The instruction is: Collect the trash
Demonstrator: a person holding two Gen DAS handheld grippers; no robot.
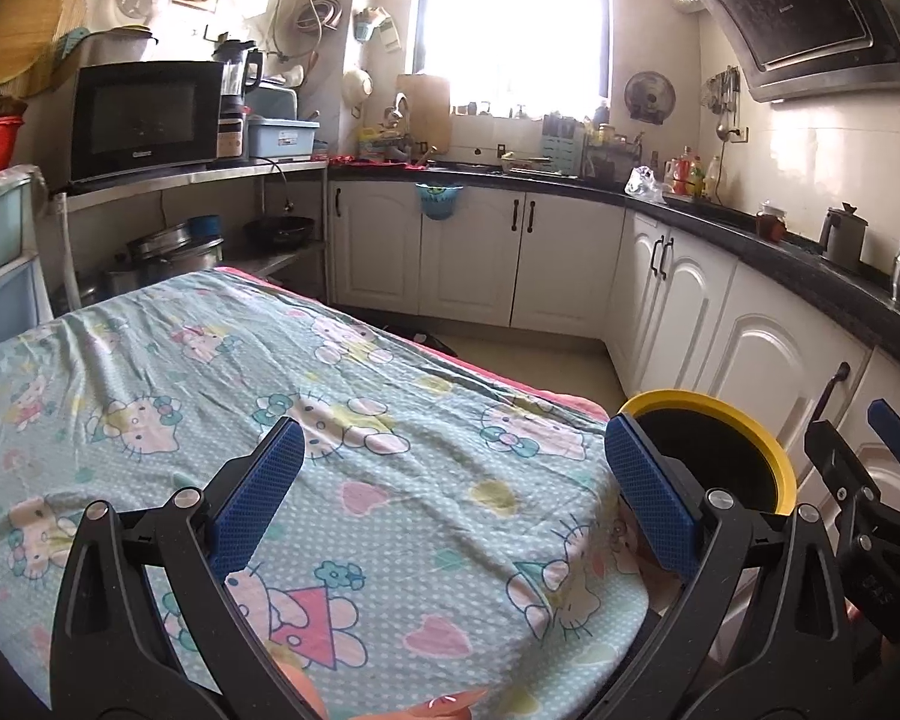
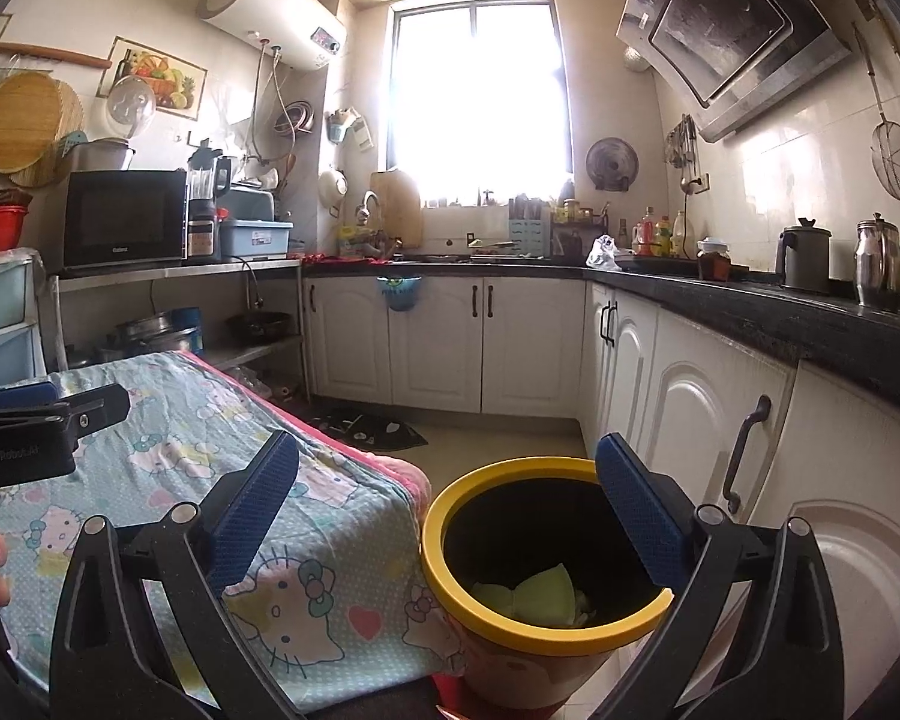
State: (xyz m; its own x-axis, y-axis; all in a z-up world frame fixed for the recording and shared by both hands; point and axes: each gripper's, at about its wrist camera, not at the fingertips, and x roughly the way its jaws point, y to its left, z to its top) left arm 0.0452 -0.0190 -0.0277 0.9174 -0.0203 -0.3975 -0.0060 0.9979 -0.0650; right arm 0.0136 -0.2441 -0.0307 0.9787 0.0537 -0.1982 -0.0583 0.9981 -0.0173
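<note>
Right gripper [image 2: 447, 516], fingers spread and empty, hovers nearest the bin [image 2: 546, 630] at five o'clock; left gripper [image 1: 453, 480] likewise spread.

Each gripper is built from glossy black plastic arms that fork into curved struts, joined by round silver screws at the pivots. The left gripper [image 1: 453, 471] and the right gripper [image 2: 447, 483] both end in flat fingers [image 1: 651, 498] faced with blue pads of fine dimpled texture. Small pale lettering marks one black body, too blurred to read.
</note>
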